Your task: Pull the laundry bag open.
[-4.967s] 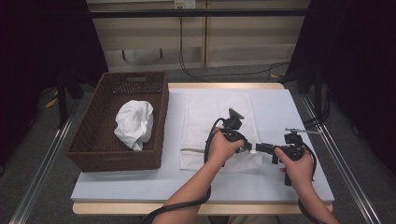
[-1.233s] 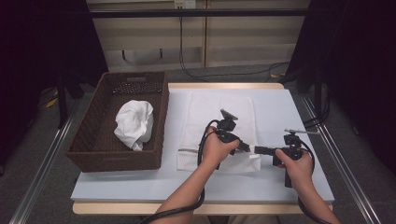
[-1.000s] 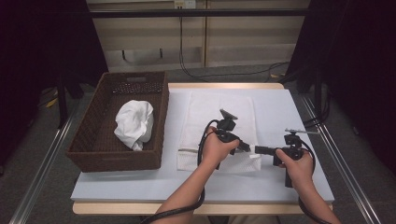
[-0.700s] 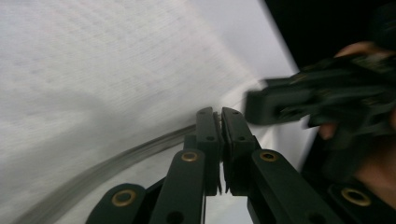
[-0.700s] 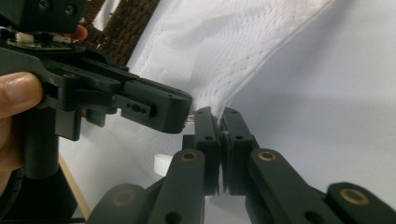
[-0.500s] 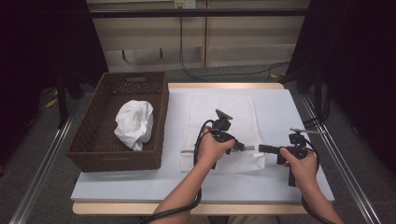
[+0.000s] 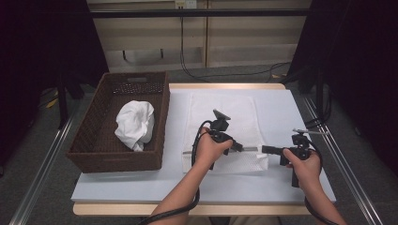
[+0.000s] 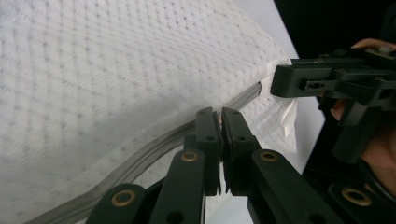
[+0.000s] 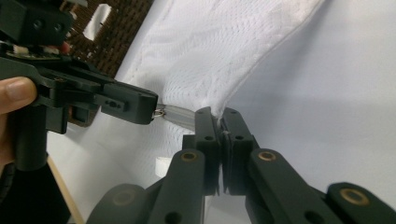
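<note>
The bag point(image 7: 225, 136) lies flat under my claws. My left claw point(image 7: 240, 147) pinches its zipper point(image 8: 154, 144); my right claw point(image 7: 265, 149), facing it, pinches the bag's corner.

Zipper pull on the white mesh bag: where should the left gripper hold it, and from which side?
Grip the small metal zipper pull itself, coming in along the grey zipper track from the basket side, jaws low and nearly flat to the table. The track runs straight along the mesh bag near edge, and the right gripper pins the far corner, so a pull along the line meets tension.
</note>
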`<state>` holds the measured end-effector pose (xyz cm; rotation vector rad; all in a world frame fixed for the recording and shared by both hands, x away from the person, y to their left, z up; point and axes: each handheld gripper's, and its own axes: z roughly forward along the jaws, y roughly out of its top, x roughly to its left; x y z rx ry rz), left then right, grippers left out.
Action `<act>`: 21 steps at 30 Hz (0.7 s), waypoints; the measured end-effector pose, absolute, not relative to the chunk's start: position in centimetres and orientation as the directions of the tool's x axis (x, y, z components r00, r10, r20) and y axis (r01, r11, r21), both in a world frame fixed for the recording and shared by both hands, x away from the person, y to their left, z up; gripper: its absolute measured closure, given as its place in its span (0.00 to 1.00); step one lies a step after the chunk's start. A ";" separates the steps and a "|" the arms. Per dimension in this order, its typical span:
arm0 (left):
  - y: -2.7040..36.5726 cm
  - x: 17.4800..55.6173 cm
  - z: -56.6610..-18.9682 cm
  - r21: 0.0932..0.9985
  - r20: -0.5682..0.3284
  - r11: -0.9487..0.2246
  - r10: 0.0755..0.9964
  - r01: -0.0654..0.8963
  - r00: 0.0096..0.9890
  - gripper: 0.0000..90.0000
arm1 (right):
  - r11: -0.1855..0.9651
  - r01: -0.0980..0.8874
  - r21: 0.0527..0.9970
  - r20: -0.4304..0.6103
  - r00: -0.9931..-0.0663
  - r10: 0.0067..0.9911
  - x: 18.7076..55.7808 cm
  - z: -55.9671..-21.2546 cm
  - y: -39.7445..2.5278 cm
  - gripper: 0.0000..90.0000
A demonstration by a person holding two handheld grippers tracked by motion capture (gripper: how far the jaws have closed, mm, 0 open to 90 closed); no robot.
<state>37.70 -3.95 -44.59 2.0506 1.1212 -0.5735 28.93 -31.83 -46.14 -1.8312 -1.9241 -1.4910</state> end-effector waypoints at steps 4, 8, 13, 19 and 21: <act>-3.7 37.6 -44.6 0.374 -0.677 -0.346 0.532 0.860 0.509 0.97 | -0.188 0.802 0.567 0.638 -0.283 0.716 28.9 -46.1 -31.6 0.96; -3.7 37.6 -44.6 0.368 -0.677 -0.341 0.540 0.865 0.501 0.96 | -0.171 0.799 0.576 0.621 -0.292 0.728 28.9 -45.9 -31.5 0.96; -3.7 37.8 -44.7 0.363 -0.686 -0.350 0.526 0.863 0.502 0.97 | -0.151 0.795 0.588 0.596 -0.299 0.745 28.8 -45.8 -31.3 0.96; -3.8 37.8 -44.7 0.366 -0.658 -0.358 0.552 0.859 0.511 0.97 | -0.143 0.792 0.594 0.582 -0.301 0.755 28.8 -45.8 -31.2 0.96; -3.6 37.8 -44.7 0.368 -0.651 -0.356 0.561 0.859 0.511 0.97 | -0.136 0.788 0.600 0.564 -0.297 0.771 28.8 -45.7 -31.3 0.96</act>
